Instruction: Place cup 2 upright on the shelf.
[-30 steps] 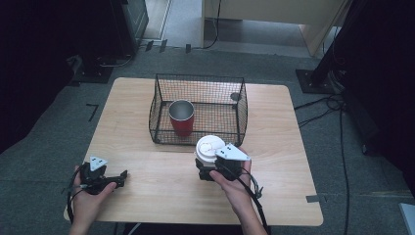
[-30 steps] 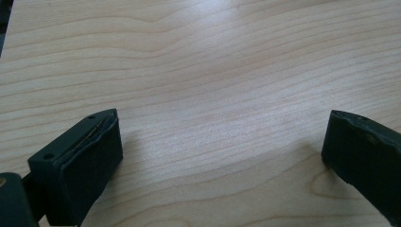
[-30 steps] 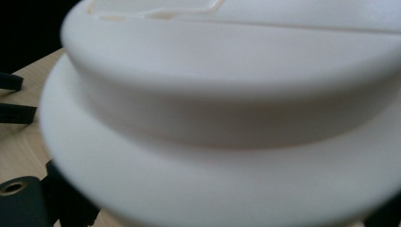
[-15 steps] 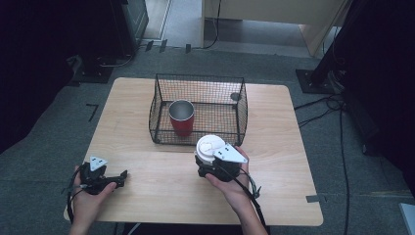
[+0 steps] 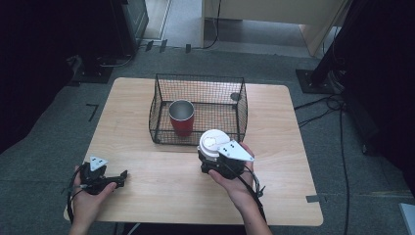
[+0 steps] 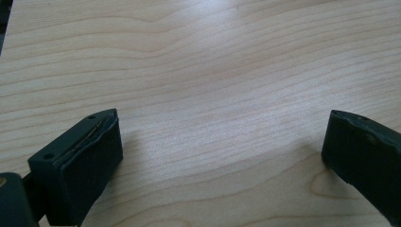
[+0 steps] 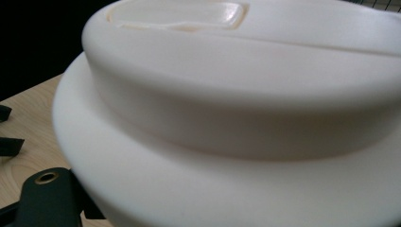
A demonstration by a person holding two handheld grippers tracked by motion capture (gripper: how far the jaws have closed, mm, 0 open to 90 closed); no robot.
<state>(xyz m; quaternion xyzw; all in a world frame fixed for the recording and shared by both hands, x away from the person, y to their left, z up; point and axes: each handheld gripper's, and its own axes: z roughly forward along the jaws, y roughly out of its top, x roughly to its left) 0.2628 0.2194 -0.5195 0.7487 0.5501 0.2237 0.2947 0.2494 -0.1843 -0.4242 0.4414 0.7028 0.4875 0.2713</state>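
Note:
A cup with a white lid (image 5: 213, 143) is held just above the table in front of the wire basket (image 5: 243, 108), and my right gripper (image 5: 209, 160) is shut on it below the lid. The lid (image 7: 227, 94) looms very close in the right gripper view, with one black finger (image 7: 45, 198) at its lower left. A red cup with a metal inside (image 5: 182, 118) stands upright in the basket's front left part. My left gripper (image 5: 120, 179) rests near the table's front left corner, open, with bare wood between its fingers (image 6: 78, 165).
The wooden table (image 5: 161, 191) has free room across its front and along both sides of the basket. A small dark round thing (image 5: 235, 96) lies in the basket's back right corner. Cables and stands sit on the grey floor around the table.
The right hand has turned slightly with the lidded cup, which stays at about the same place. The left gripper has not moved.

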